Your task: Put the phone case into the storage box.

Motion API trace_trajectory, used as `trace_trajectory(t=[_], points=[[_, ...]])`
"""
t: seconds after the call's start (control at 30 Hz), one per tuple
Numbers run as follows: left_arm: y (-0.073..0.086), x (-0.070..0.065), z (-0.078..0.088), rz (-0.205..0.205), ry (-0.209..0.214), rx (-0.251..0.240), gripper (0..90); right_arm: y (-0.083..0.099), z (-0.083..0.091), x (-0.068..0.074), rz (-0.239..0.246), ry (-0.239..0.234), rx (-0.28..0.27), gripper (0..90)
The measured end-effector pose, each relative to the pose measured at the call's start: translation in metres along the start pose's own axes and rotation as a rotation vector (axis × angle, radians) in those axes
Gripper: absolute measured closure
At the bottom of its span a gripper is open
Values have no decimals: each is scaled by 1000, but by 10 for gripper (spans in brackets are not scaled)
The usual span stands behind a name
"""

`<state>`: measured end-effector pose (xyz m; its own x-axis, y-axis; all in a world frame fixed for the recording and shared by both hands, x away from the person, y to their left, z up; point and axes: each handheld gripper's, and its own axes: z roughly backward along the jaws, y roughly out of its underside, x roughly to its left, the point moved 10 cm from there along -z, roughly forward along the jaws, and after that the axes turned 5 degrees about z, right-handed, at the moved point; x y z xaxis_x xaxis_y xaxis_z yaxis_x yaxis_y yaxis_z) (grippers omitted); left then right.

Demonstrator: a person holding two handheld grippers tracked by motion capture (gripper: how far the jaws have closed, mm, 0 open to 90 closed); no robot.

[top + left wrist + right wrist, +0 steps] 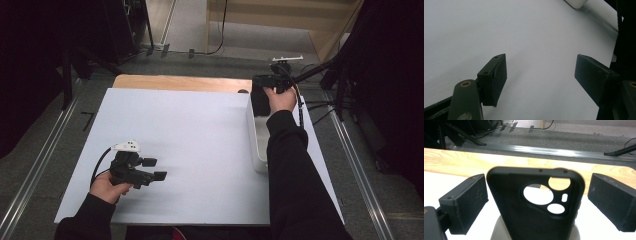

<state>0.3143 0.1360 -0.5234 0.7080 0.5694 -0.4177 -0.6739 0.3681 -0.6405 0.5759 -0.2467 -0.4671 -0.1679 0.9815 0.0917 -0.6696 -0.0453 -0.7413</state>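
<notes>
Right gripper (pixel 536 202) astride phone case (pixel 534 205)

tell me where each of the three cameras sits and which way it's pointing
High view: above the person's side, looking forward and down on the white table; both forearms, left claw and right claw show.
Left gripper view: on the left claw, facing bare tabletop; open jaws show.
Right gripper view: on the right claw, facing the far wooden edge; jaws flank a black phone case.
Shared: high and left views show the white bin.
</notes>
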Motion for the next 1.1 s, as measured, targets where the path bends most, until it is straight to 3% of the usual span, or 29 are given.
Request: trace_trajectory(t=[0.4, 0.6, 0.83, 1.1], points=[[0, 0, 0, 0, 2, 0, 253, -18, 18, -1, 15, 2, -21, 14], [0, 1, 1, 1, 2, -2, 253, -27, 31, 5, 10, -28, -21, 15], [-1, 1, 1, -1, 1, 3, 253, -26, 47, 15, 9, -79, 5, 17], [-2, 1, 0, 5, 4, -4, 253, -16, 64, 34, 74, -118, 42, 35]])
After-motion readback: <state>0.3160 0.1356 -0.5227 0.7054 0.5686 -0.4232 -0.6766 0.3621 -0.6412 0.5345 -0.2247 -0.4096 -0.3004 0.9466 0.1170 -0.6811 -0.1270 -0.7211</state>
